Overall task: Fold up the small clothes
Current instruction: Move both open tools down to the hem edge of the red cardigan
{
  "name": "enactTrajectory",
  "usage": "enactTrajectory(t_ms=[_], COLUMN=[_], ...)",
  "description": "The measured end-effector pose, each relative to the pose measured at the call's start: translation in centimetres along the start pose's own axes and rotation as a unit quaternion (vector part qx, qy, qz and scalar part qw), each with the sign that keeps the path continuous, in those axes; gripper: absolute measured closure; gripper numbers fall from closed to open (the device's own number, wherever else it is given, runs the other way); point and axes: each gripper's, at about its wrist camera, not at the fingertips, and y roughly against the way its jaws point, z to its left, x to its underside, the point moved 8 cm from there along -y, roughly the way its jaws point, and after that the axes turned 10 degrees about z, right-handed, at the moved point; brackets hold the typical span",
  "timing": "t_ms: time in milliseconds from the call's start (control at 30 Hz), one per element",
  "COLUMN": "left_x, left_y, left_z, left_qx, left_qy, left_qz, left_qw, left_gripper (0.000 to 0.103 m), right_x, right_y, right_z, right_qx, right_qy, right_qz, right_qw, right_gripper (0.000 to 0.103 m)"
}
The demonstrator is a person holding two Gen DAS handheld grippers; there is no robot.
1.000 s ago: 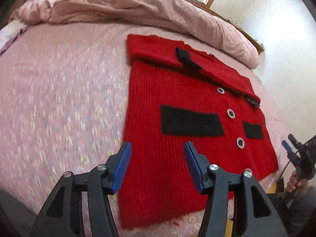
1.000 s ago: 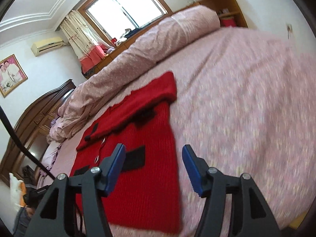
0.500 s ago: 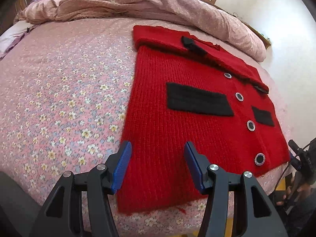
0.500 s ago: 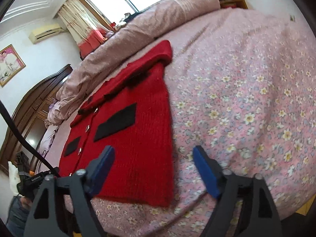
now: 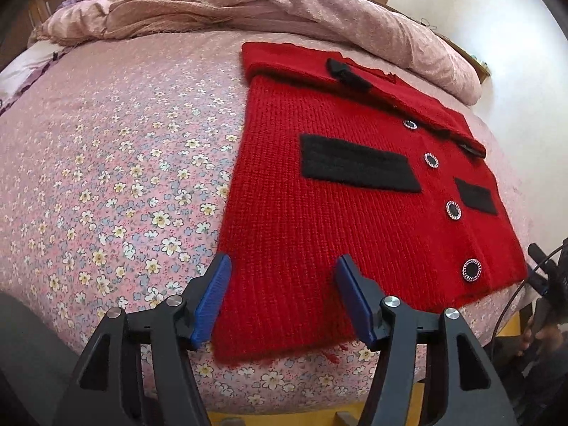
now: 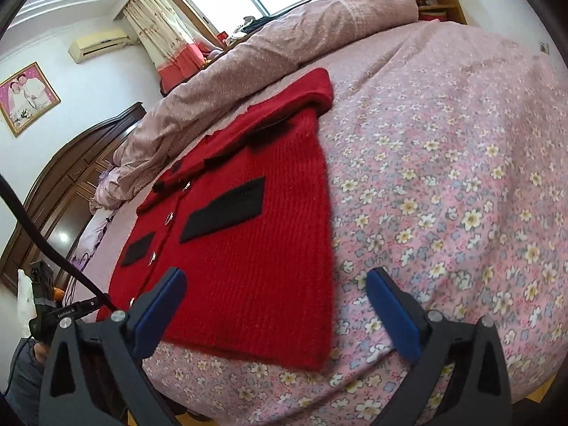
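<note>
The red cardigan's (image 5: 319,220) upper part is hidden under its own folded-over sleeves, and the bed (image 5: 106,163) is cut off below the near edge. The cardigan is laid flat near the bed's front edge, knitted in ribs, with two black pocket patches (image 5: 358,167) and a row of ringed buttons (image 5: 453,210). Open flowered sheet is seen on both sides of it. The left tongs (image 5: 284,298) are held apart over one hem corner; the right tongs (image 6: 277,314), just opened wide, are held over the other, gripping nothing.
</note>
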Motion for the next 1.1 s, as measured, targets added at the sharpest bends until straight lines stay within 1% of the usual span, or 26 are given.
enactTrajectory(t_ms=[100, 133, 233, 333, 367, 433, 467, 500, 533, 567, 600, 633, 700, 800, 833, 867, 900, 967, 1000, 1033, 1100], left_x=[0.1, 0.3, 1.2, 2.0, 2.2, 2.5, 2.4, 2.3, 2.1, 1.8, 1.4, 1.1, 0.0, -1.4, -1.7, -2.1, -2.2, -1.9, -1.4, -1.0, -0.1], left_y=[-0.1, 0.0, 0.1, 0.3, 0.4, 0.7, 0.8, 0.9, 1.0, 1.0, 0.9, 0.8, 0.5, 0.2, 0.1, 0.1, 0.3, 1.0, 1.4, 1.5, 1.4], left_z=[-0.2, -0.2, -0.5, -0.8, -0.8, -0.5, -0.2, 0.2, 0.5, 0.9, 1.3, 1.5, 2.2, 3.0, 3.2, 3.4, 3.8, 5.4, 5.9, 5.9, 5.3], left_qx=[0.000, 0.002, 0.015, 0.008, 0.013, 0.031, 0.046, 0.066, 0.082, 0.104, 0.131, 0.150, 0.188, 0.223, 0.229, 0.231, 0.225, 0.181, 0.161, 0.158, 0.163], left_qy=[0.000, 0.002, -0.005, -0.024, -0.021, -0.005, 0.009, 0.027, 0.040, 0.058, 0.079, 0.093, 0.123, 0.149, 0.154, 0.160, 0.163, 0.172, 0.171, 0.170, 0.154], left_qz=[0.002, 0.005, 0.011, 0.023, 0.023, 0.024, 0.026, 0.029, 0.030, 0.033, 0.034, 0.034, 0.035, 0.030, 0.028, 0.025, 0.021, 0.013, 0.008, 0.010, 0.029], left_qw=[1.0000, 1.0000, 0.9998, 0.9994, 0.9994, 0.9992, 0.9986, 0.9971, 0.9953, 0.9924, 0.9877, 0.9837, 0.9738, 0.9628, 0.9608, 0.9595, 0.9605, 0.9683, 0.9719, 0.9728, 0.9740], left_gripper=[0.046, 0.044, 0.034, 0.033, 0.033, 0.032, 0.031, 0.031, 0.031, 0.031, 0.030, 0.028, 0.028, 0.028, 0.028, 0.028, 0.028, 0.036, 0.036, 0.036, 0.036], right_x=[0.3, 0.4, 1.0, 1.5, 1.6, 1.7, 1.7, 1.7, 1.8, 1.8, 1.7, 1.6, 1.4, 1.2, 1.1, 1.1, 1.2, 1.3, 1.3, 1.2, 1.3], right_y=[0.0, 0.0, 0.6, 0.9, 0.9, 1.1, 1.2, 1.2, 1.3, 1.5, 1.5, 1.6, 1.6, 1.5, 1.4, 1.3, 1.3, 1.1, 1.3, 1.2, 1.2], right_z=[0.3, 0.4, 0.3, 0.3, 0.3, 0.3, 0.2, 0.2, 0.1, -0.4, -0.6, -0.8, -1.0, -0.8, -0.6, -0.4, -0.3, 0.0, -0.1, -0.3, -0.2], right_qx=[0.014, 0.016, 0.009, 0.004, -0.001, -0.028, -0.049, -0.049, -0.075, -0.113, -0.124, -0.137, -0.147, -0.149, -0.148, -0.145, -0.142, -0.139, -0.139, -0.140, -0.141], right_qy=[0.008, 0.007, -0.010, -0.020, -0.026, -0.052, -0.069, -0.069, -0.087, -0.119, -0.127, -0.138, -0.147, -0.146, -0.143, -0.141, -0.139, -0.135, -0.134, -0.135, -0.136], right_qz=[0.002, 0.006, 0.005, 0.004, 0.009, 0.020, 0.024, 0.024, 0.025, 0.022, 0.020, 0.019, 0.013, 0.011, 0.011, 0.012, 0.013, 0.015, 0.015, 0.015, 0.016], right_qw=[1.000, 1.000, 1.000, 1.000, 1.000, 0.998, 0.996, 0.996, 0.993, 0.986, 0.984, 0.981, 0.978, 0.978, 0.979, 0.979, 0.980, 0.981, 0.981, 0.981, 0.981], right_gripper=[0.000, 0.000, 0.000, 0.000, 0.000, 0.000, 0.000, 0.000, 0.000, 0.000, 0.000, 0.000, 0.000, 0.000, 0.000, 0.000, 0.000, 0.001, 0.001, 0.002, 0.002])
